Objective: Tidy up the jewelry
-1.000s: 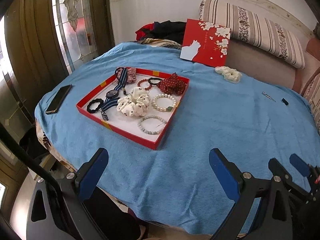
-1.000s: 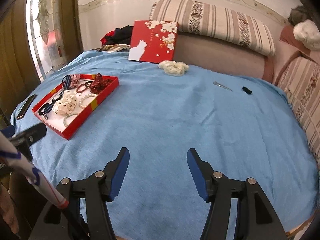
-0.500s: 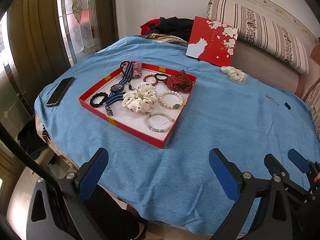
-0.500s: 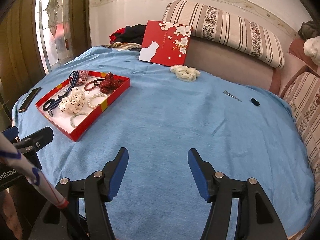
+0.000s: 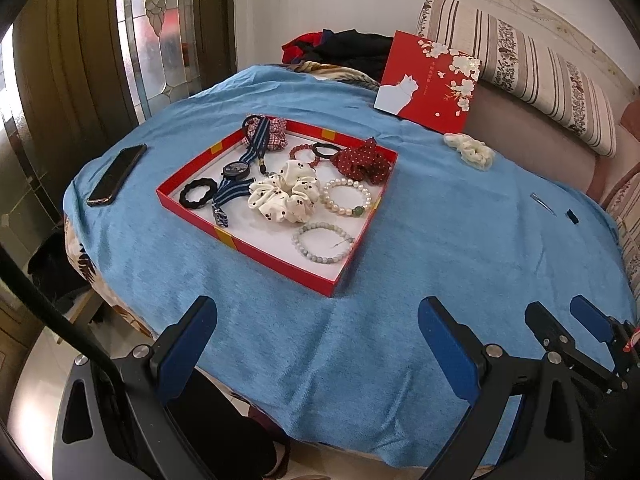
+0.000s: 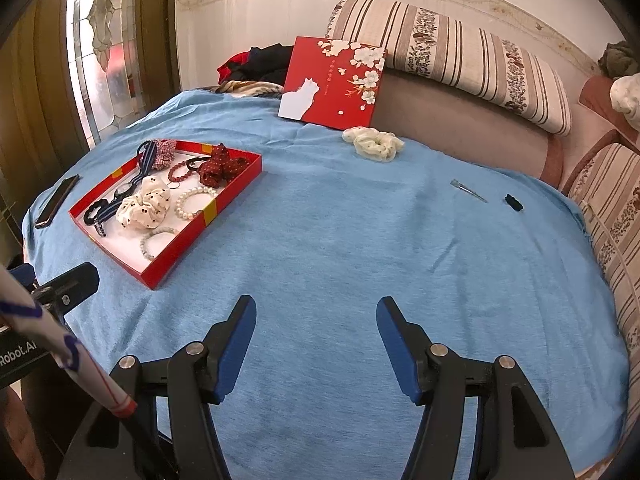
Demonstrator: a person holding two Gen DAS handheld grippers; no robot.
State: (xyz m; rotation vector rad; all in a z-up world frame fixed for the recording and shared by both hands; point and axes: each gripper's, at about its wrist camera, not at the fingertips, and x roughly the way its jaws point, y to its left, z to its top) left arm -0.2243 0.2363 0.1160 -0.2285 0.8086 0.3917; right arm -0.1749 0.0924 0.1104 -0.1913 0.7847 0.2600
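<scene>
A red tray (image 5: 188,211) (image 6: 182,246) lies on the blue cloth at the left. It holds a spotted white scrunchie (image 5: 285,197), a pearl bracelet (image 5: 346,197), a pale bead bracelet (image 5: 322,242), a red bead bracelet (image 5: 302,153), a red dotted scrunchie (image 5: 362,163), a watch on a striped strap (image 5: 237,170) and a black hair tie (image 5: 197,194). A cream scrunchie (image 6: 374,143) (image 5: 470,151), a metal hair clip (image 6: 467,190) and a small black clip (image 6: 513,202) lie loose on the cloth. My left gripper (image 5: 316,340) is open, short of the tray. My right gripper (image 6: 316,330) is open over bare cloth.
The red lid with a white cat (image 5: 430,80) (image 6: 332,82) leans against the sofa back at the far edge. A black phone (image 5: 117,174) lies left of the tray. Dark clothes (image 5: 340,48) are piled behind. Striped cushions (image 6: 452,56) line the back and right.
Both grippers have moved forward and a little higher, so the tray and the loose items show closer. Both stay open. Nothing on the cloth has moved.
</scene>
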